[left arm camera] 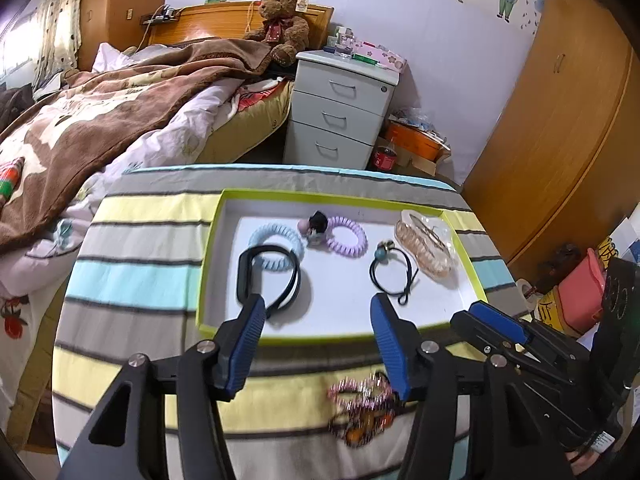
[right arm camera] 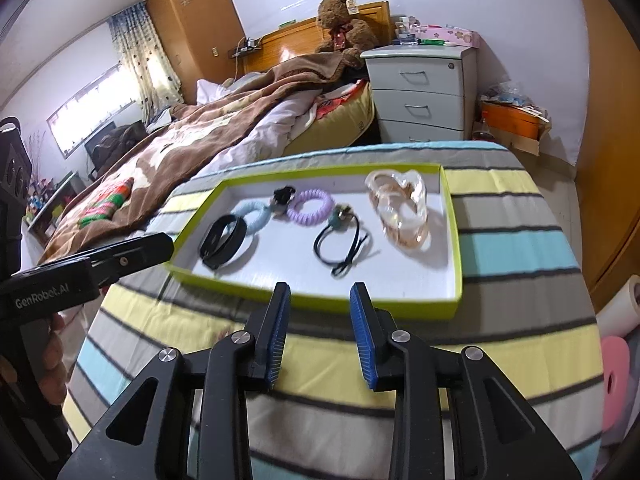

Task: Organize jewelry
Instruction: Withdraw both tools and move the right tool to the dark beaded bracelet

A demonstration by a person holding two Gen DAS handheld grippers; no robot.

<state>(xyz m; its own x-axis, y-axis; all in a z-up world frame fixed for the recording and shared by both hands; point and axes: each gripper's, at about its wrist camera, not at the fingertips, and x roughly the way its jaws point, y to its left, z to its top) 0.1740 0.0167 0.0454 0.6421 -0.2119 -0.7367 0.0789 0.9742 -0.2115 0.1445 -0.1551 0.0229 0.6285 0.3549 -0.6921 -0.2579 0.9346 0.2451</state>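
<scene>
Striped cloth carries the tray [left arm camera: 208, 264], its pieces spaced apart for sorting. Your left gripper [left arm camera: 316, 312] and right gripper [right arm camera: 320, 300] hang released and empty beside it; beaded bracelets [left arm camera: 360, 408] wait outside.

left hand-held gripper [left arm camera: 318, 312]: jaws apart, empty | right hand-held gripper [right arm camera: 320, 300]: jaws apart, empty, angled down

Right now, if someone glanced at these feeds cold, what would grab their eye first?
Probably the lime-edged tray on the striped cloth, holding a row of hair accessories: a black band at its left, a purple coil tie mid-back, and a clear peach claw clip at its right. Next, the open left gripper and right gripper, both empty, and a blurred pink beaded cluster still on the cloth outside the tray.
</scene>
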